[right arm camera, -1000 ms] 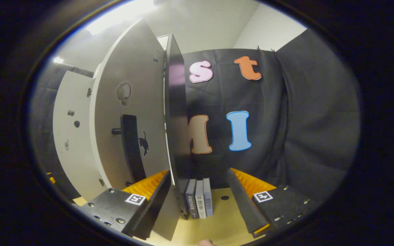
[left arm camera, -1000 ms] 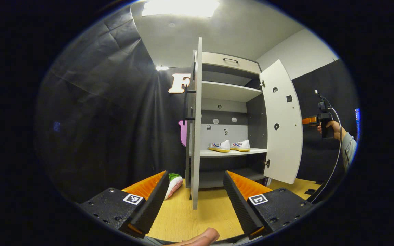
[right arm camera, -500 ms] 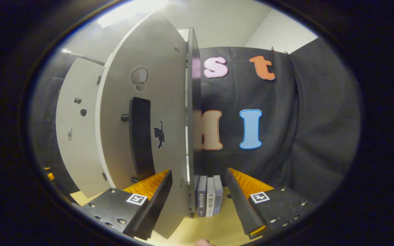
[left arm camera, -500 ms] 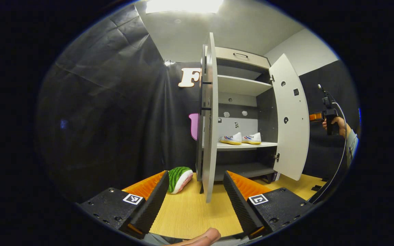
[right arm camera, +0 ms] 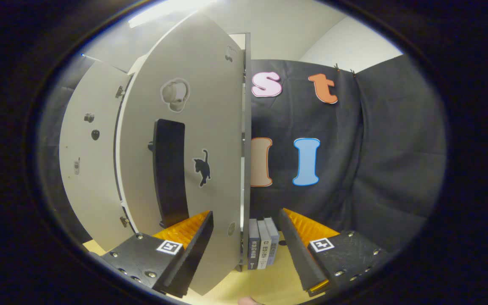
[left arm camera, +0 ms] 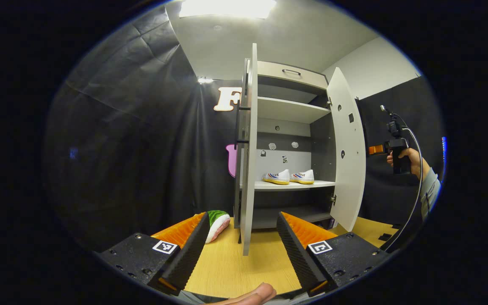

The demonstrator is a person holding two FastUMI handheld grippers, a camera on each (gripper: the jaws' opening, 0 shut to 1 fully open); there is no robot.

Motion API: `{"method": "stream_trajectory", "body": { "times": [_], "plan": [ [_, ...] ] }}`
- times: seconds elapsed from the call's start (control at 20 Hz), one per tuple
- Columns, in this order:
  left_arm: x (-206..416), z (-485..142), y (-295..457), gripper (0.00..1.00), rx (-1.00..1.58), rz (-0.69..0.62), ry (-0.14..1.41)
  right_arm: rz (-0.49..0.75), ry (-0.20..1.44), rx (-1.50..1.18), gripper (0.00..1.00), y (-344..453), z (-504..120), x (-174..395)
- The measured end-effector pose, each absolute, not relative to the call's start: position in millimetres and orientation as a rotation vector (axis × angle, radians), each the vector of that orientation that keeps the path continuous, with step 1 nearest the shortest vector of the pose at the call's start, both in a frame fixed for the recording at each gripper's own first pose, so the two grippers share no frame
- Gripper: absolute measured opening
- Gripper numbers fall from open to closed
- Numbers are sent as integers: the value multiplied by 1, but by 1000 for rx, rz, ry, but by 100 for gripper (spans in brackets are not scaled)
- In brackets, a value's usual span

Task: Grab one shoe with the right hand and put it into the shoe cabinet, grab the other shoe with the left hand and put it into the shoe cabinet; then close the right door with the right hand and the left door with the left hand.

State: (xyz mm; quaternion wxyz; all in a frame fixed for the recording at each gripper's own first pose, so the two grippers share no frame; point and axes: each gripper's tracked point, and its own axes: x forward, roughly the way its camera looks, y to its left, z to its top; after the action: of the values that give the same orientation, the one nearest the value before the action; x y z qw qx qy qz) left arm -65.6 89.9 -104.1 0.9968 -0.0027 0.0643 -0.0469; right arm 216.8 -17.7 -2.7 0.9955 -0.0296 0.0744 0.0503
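In the left gripper view, the left gripper (left arm camera: 242,243) sits nearest with its fingers spread wide and nothing between them; a fingertip of the holding hand (left arm camera: 250,294) is cut off at the bottom edge. Between the fingers lies the wooden table top (left arm camera: 231,271). Just beyond, the left door (left arm camera: 249,148) of the shoe cabinet (left arm camera: 288,80) stands open, edge-on to the camera, so its front face and handle are hard to make out. A watermelon-patterned cushion (left arm camera: 216,224) lies on the table left of the door, partly hidden behind the left finger. Deeper in, the two white shoes (left arm camera: 288,176) sit side by side on the middle shelf (left arm camera: 295,185). The right door (left arm camera: 347,148) hangs open, its inner face showing. Farther right, the right gripper (left arm camera: 377,149) is held by a hand (left arm camera: 409,159); its tips are hidden behind the right door's edge, so from here its state cannot be judged.

In the right gripper view, the right gripper (right arm camera: 246,248) has its fingers wide apart, empty. Close ahead is the right door's (right arm camera: 193,140) outer face with its dark vertical handle (right arm camera: 170,169) and a cat sticker (right arm camera: 203,166). Three books (right arm camera: 263,250) stand upright on the table by the cabinet's foot, their lower left part hidden by the door. The left door's (right arm camera: 87,152) inner face shows beyond, partly covered.
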Motion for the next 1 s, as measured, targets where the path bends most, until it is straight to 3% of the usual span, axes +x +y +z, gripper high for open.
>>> {"method": "stream_trajectory", "body": {
  "times": [0.25, 0.45, 0.6, 1.0],
  "plan": [
    [-67, -103, 83, 96, -8, -105, 138, 27, 145, -57, 94, 17, -4, 221],
    [-65, -104, 84, 96, -13, -107, 133, 61, 149, -35, 92, 76, -16, 234],
    [-67, -103, 85, 96, -8, -108, 132, -78, 112, -124, 98, 74, -20, 233],
    [-64, -105, 112, 93, 10, -54, 131, -2, 61, -90, 98, 80, -30, 189]
  ]
}}
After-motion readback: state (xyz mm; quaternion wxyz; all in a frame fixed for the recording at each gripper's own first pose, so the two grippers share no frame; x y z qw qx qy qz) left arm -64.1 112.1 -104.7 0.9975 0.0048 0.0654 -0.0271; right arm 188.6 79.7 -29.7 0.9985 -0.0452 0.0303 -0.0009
